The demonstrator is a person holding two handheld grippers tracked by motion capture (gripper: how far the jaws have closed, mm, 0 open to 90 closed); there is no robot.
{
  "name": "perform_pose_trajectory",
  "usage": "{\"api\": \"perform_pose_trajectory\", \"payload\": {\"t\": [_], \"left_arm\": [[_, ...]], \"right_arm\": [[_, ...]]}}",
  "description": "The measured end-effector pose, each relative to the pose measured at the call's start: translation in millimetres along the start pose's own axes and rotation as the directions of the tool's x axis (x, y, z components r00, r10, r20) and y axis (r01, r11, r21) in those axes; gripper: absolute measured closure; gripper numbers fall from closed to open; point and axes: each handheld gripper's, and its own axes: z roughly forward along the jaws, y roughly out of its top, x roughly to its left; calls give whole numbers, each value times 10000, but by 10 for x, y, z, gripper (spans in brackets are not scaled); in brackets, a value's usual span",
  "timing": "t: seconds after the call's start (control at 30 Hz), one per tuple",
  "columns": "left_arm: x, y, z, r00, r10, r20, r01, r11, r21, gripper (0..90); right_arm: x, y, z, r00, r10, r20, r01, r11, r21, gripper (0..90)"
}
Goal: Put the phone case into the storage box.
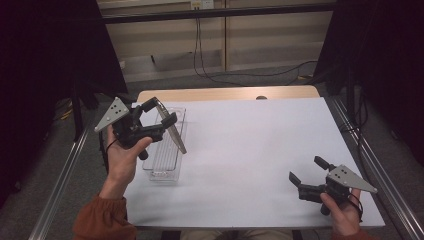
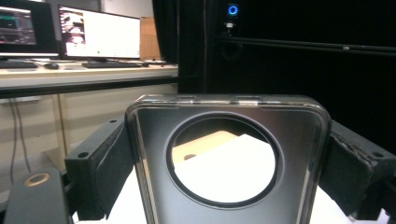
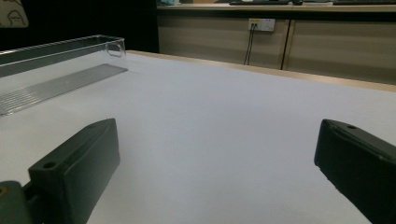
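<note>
A dark grey phone case (image 1: 173, 132) with a clear rim and a large round cutout hangs tilted above the clear plastic tray (image 1: 165, 172) at the table's left. My left gripper (image 1: 161, 112) is shut on it, held up in the person's hand. In the left gripper view the phone case (image 2: 299, 140) stands upright, with a black pad (image 2: 112, 163) pressed against each side. My right gripper (image 1: 306, 168) rests low near the front right corner of the table. It is open with nothing between its jaws, and the right gripper (image 3: 215, 158) points toward the tray (image 3: 60, 46).
A white sheet (image 1: 250, 150) covers the table, with a wooden strip (image 1: 225, 93) along the far edge. Metal rails run down both sides. Dark curtains stand to the left and right, cables lie on the floor behind, and monitors (image 2: 100, 32) sit on a desk.
</note>
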Motion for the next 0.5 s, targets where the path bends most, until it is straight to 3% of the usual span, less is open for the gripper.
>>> {"api": "perform_pose_trajectory", "payload": {"t": [0.07, 0.27, 0.5], "left_arm": [[56, 15, -8, 9998, 113, -189, -111, 9999, 79, 124], [183, 18, -5, 9971, -93, -753, 94, 10000, 15, 124], [293, 14, 71, 9912, 146, -1313, -111, 9996, 272, 123]], "right_arm": [[-2, -2, 2, 10000, 34, 37, -34, 10000, 27, 0], [-9, -2, 14, 10000, -7, -15, 7, 10000, 29, 0], [-3, -6, 25, 10000, -27, -82, 27, 10000, 57, 0]]}}
